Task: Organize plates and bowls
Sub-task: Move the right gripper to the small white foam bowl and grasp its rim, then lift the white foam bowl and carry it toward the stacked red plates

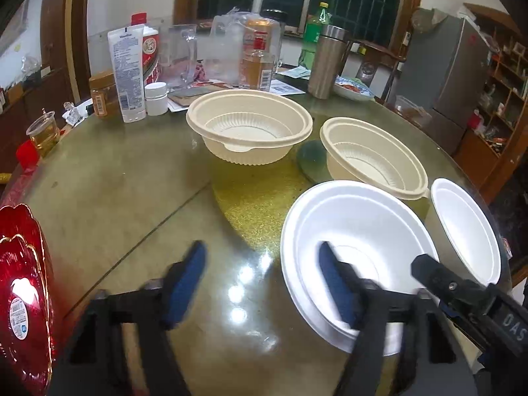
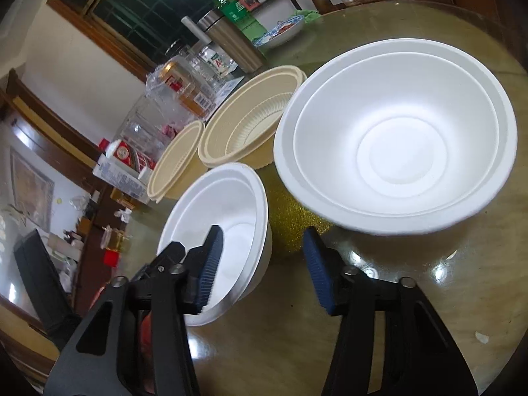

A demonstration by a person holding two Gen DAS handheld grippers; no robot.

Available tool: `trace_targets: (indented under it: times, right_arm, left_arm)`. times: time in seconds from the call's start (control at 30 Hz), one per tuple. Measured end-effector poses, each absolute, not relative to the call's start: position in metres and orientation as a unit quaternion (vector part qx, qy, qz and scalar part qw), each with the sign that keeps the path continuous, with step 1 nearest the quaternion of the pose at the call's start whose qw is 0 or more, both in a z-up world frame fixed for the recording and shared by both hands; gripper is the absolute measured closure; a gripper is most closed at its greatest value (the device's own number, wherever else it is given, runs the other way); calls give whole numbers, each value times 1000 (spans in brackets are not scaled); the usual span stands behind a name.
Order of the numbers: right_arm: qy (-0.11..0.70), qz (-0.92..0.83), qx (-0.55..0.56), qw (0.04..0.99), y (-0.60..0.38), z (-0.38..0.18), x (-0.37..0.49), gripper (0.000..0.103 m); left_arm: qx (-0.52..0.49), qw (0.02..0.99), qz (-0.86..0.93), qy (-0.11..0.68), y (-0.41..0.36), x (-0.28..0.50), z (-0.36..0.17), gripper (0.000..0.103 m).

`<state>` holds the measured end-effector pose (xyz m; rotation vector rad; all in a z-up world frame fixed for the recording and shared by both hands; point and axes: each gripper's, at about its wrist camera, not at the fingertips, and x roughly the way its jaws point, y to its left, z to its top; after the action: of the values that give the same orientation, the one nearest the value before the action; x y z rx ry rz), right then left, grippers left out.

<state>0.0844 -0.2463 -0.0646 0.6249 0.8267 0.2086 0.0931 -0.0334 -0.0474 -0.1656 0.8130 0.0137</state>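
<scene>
Smooth round white foam bowl – left gripper straddles its rim, jaws apart, seemingly not pinching; right gripper likewise astride the second white foam bowl.

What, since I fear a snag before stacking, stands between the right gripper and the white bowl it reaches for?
Nothing visible. The right gripper straddles the white bowl at its rim, one finger inside, one outside.
</scene>
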Motion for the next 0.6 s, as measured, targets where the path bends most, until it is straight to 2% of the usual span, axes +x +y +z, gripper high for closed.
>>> trace_targets:
  times: [0.03,0.13,0.23,0.3,0.6]
  right_arm:
    - [397,99,294,864,-246,-65,84,66]
    - [399,97,287,865,-246,-66,84,72]
    - [401,105,278,867,-243,-65,83,81]
    - [402,113,272,867,-239,-64,82,88]
    - [399,123,262,870,-236,-63,78,93]
  left_arm:
    - [-78,913,3,401,-35,94,-49,60]
    - [-75,908,-10,412,-38,96,-54,71]
    - [-65,909,-21,410,-42,94,-53,88]
    - [-55,911,-22,407,-44,92,-52,89]
    - [-47,912,-22,406,-45,91,-51,89]
